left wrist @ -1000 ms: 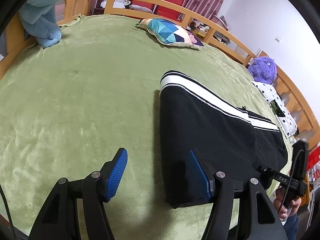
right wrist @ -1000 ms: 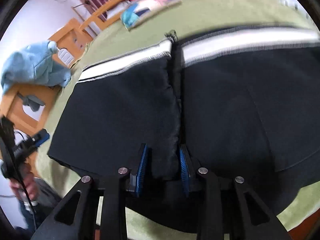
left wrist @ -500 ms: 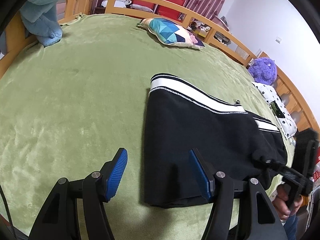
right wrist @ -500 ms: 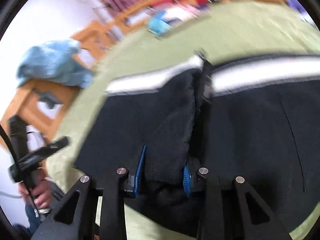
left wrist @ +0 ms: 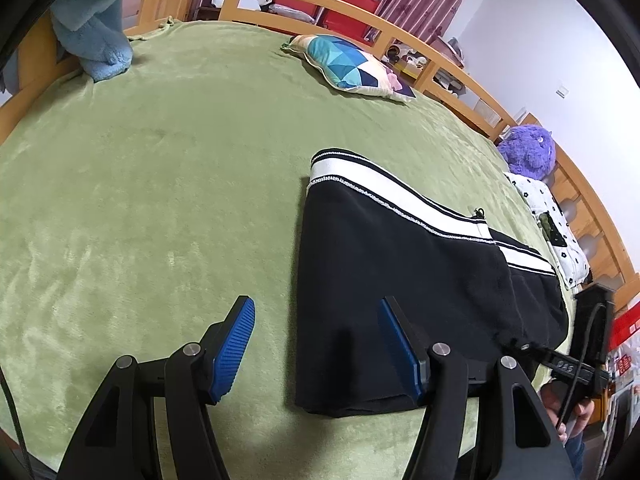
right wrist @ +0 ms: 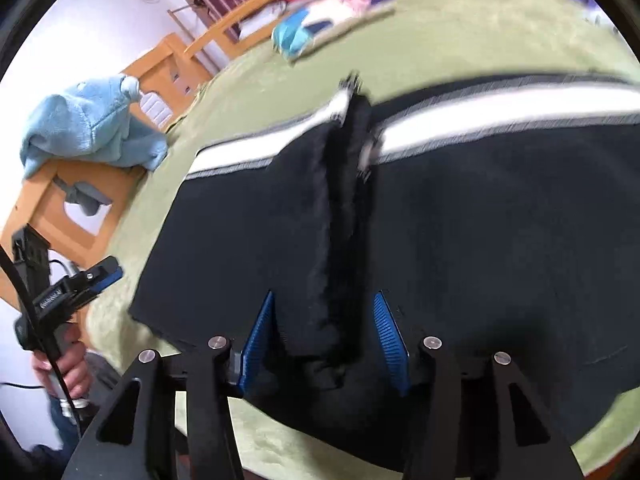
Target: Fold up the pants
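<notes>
While the pants (left wrist: 400, 280) lie flat on the green blanket (left wrist: 160, 200) near your edge of the bed, black with a white waistband stripe (left wrist: 372, 188) on the far side, your stock reads as follows.

Left gripper (left wrist: 316, 344): fingers apart, holding nothing. It hovers over the left edge of the pants; one finger sits above bare blanket, the other above black cloth.

Right gripper (right wrist: 324, 340): fingers apart around a raised ridge of black fabric (right wrist: 340, 240) running from the waistband toward you. Neither pad looks pressed to the cloth, though this view is blurred by motion.

Surroundings: patterned pillow (left wrist: 352, 68) at the far side, blue towel (left wrist: 96, 36) over the bedframe corner, purple plush toy (left wrist: 528, 152) by the right rail. All well apart from the pants.

Risks, as judged from here:
- Closing the right fingers on only the top layer of the ridge would lift one layer and leave the fold crooked.
- Lifting with the right side alone, the left holding nothing, would likely drag the cloth and skew the edges.
- Fleecy blanket may cling to the fabric and bunch the underside when you pull.
</notes>
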`<state>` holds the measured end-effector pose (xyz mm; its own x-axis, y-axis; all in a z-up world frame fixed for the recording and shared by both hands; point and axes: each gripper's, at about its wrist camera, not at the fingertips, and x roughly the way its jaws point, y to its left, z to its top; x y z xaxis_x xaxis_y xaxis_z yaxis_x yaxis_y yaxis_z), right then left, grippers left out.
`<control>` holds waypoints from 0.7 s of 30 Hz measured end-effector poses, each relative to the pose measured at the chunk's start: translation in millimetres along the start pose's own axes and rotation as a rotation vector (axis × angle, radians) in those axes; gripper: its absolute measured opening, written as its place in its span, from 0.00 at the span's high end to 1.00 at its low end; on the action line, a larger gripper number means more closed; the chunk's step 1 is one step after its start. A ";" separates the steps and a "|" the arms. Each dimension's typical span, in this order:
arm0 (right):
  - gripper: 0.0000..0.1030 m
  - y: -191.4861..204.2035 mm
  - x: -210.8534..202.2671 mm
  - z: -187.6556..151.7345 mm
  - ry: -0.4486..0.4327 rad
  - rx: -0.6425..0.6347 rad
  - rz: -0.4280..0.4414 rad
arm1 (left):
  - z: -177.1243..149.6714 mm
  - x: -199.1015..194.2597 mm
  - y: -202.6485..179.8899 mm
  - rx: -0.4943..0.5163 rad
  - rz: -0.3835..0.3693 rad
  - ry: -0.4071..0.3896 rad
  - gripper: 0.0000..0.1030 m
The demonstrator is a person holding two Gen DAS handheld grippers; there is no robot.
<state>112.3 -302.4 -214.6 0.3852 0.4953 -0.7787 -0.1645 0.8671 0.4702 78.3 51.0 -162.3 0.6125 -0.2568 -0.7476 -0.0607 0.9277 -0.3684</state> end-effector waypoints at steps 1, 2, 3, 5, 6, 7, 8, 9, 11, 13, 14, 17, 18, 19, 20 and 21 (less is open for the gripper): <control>0.50 -0.4 12.3 -0.2 0.040 0.019 0.026 | -0.5 -0.2 -1.1 0.004 0.002 -0.001 0.40; 0.46 1.3 23.6 0.0 0.049 0.035 0.024 | -0.5 -0.3 -1.7 0.006 0.002 -0.002 0.40; 0.46 1.5 27.2 0.6 0.038 0.044 0.019 | -1.2 -0.9 -2.8 0.009 0.000 -0.003 0.40; 0.57 7.5 31.9 5.3 0.021 0.051 0.009 | -1.4 -1.0 -3.6 0.012 0.002 -0.005 0.40; 0.71 10.1 32.9 8.5 0.020 0.053 0.020 | -1.4 -1.3 -3.3 0.013 0.004 -0.007 0.40; 0.77 12.3 31.7 11.6 0.009 0.062 0.059 | -1.3 -1.6 -3.1 0.014 0.005 -0.008 0.40; 0.78 14.6 24.5 13.7 -0.029 0.066 0.075 | -2.1 -2.9 -3.4 0.013 0.006 -0.012 0.40; 0.79 20.5 12.5 16.5 -0.077 0.040 0.079 | -2.5 -3.8 -2.9 0.012 0.005 -0.016 0.40; 0.79 32.6 -16.7 20.6 -0.170 -0.012 0.062 | -2.3 -6.5 -0.1 0.004 -0.001 -0.029 0.40; 0.79 40.7 -52.0 25.1 -0.266 -0.050 0.038 | -1.0 -6.0 2.4 -0.006 0.001 -0.029 0.40; 0.79 40.2 -64.7 26.3 -0.296 -0.061 0.025 | -1.0 -5.6 3.4 -0.011 0.001 -0.028 0.40; 0.77 20.3 -82.5 28.1 -0.292 -0.040 -0.063 | -0.9 -2.2 2.1 -0.012 -0.009 -0.020 0.40; 0.75 9.3 -75.1 26.8 -0.244 -0.036 -0.088 | -1.2 -0.5 -0.3 -0.006 -0.012 -0.016 0.40; 0.71 -2.0 -62.5 24.2 -0.171 -0.022 -0.102 | -1.6 1.0 -2.9 0.001 -0.013 -0.013 0.40; 0.65 -12.8 -47.4 19.3 -0.097 0.003 -0.118 | -2.2 2.5 -5.5 0.008 -0.014 -0.007 0.40; 0.63 -21.4 -37.3 15.3 -0.043 0.019 -0.140 | -3.6 4.3 -9.6 0.019 -0.017 0.000 0.40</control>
<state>115.4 -340.2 -189.3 0.4421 0.3660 -0.8189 -0.0892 0.9264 0.3658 78.7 40.0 -163.9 0.6130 -0.2730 -0.7414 -0.0354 0.9280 -0.3710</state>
